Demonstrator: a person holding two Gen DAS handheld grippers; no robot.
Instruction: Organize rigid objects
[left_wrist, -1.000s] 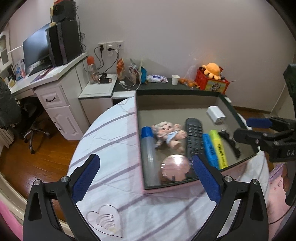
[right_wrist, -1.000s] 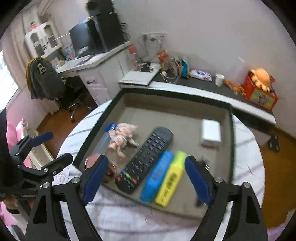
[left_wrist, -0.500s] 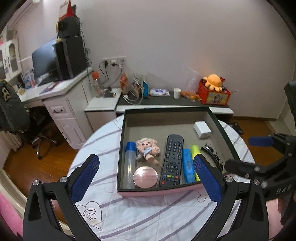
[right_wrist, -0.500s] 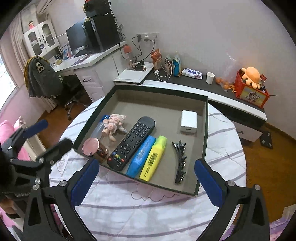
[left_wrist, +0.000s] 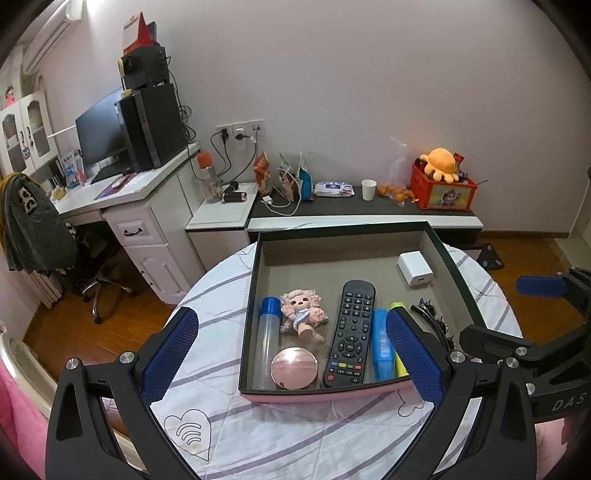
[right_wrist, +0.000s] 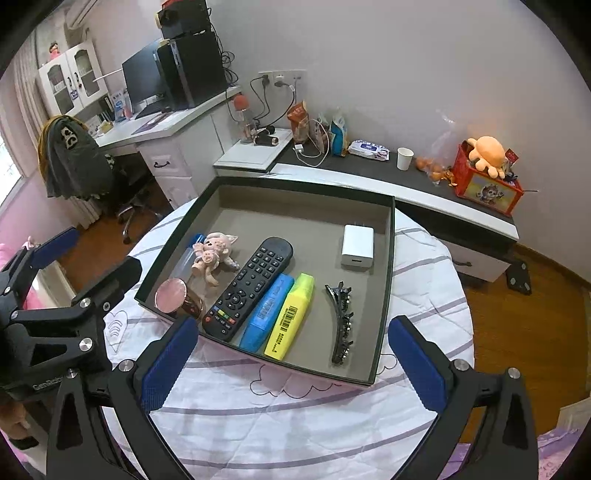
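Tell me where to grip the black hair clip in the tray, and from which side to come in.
Grip the hair clip across its narrow width near mid-length, coming straight down from above with the right gripper, which is open and nearer. It lies flat and long on the tray floor, with bare floor on both sides: the yellow highlighter to its left, the wall to its right. Jaws should probably straddle it crosswise.

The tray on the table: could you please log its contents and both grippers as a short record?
container: open tray on round table
left part: clear tube, doll, round pink lid
middle: remote, blue marker, yellow marker
right part: hair clip, white charger
left gripper: open, empty
right gripper: open, empty
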